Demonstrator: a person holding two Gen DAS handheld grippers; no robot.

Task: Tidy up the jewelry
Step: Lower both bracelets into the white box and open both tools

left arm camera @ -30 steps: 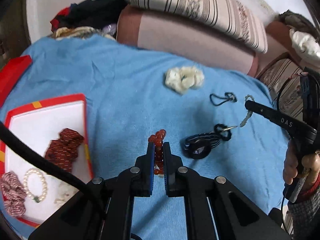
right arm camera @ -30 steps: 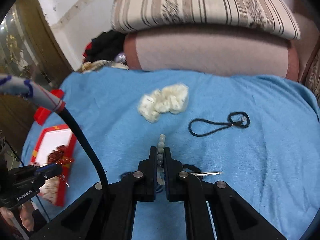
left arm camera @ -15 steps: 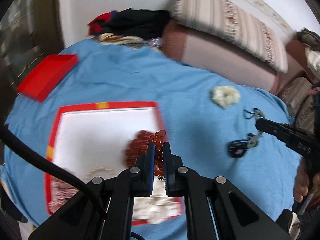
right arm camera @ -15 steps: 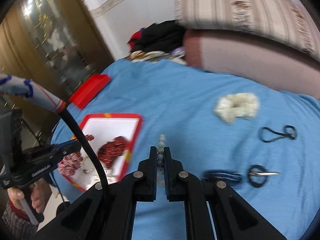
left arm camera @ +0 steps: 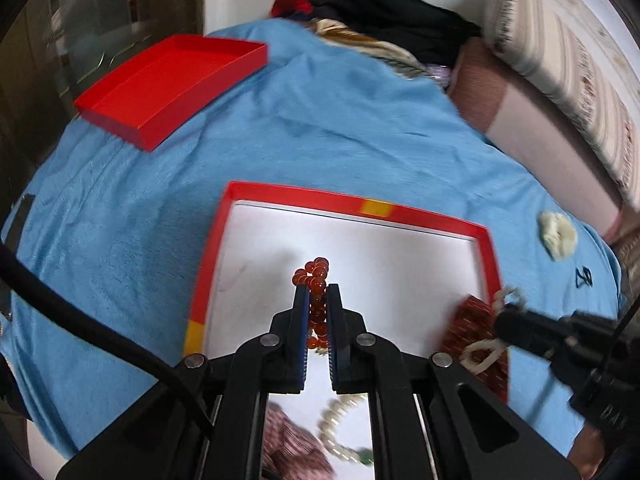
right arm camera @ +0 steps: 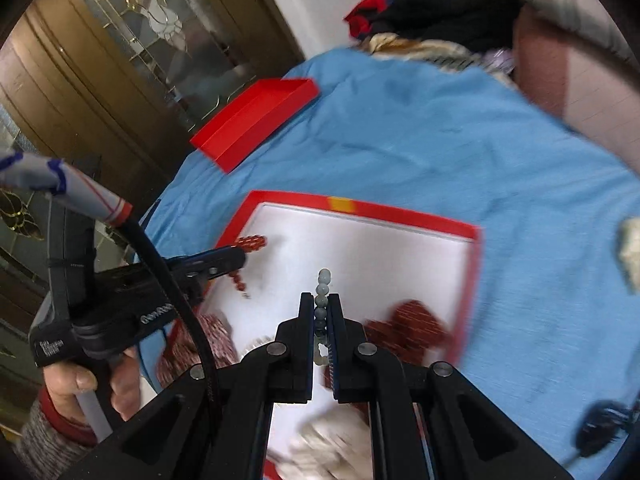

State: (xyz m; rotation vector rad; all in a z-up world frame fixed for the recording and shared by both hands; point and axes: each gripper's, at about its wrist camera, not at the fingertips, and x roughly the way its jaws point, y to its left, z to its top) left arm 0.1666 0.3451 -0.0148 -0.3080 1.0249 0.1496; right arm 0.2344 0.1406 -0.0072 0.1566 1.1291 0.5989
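Observation:
My left gripper is shut on a red-orange bead bracelet and holds it over the white inside of the red-rimmed jewelry box. My right gripper is shut on a pale grey-green bead bracelet and holds it over the same box. In the right wrist view the left gripper shows at the box's left side with the red beads. A dark red scrunchie, a pearl bracelet and a pink scrunchie lie in the box.
The red box lid lies at the far left on the blue blanket. A cream scrunchie and a black hair tie lie to the right. Pillows and clothes line the back.
Both grippers have swung left from the loose items on the blanket to above the jewelry box, each still holding its bracelet.

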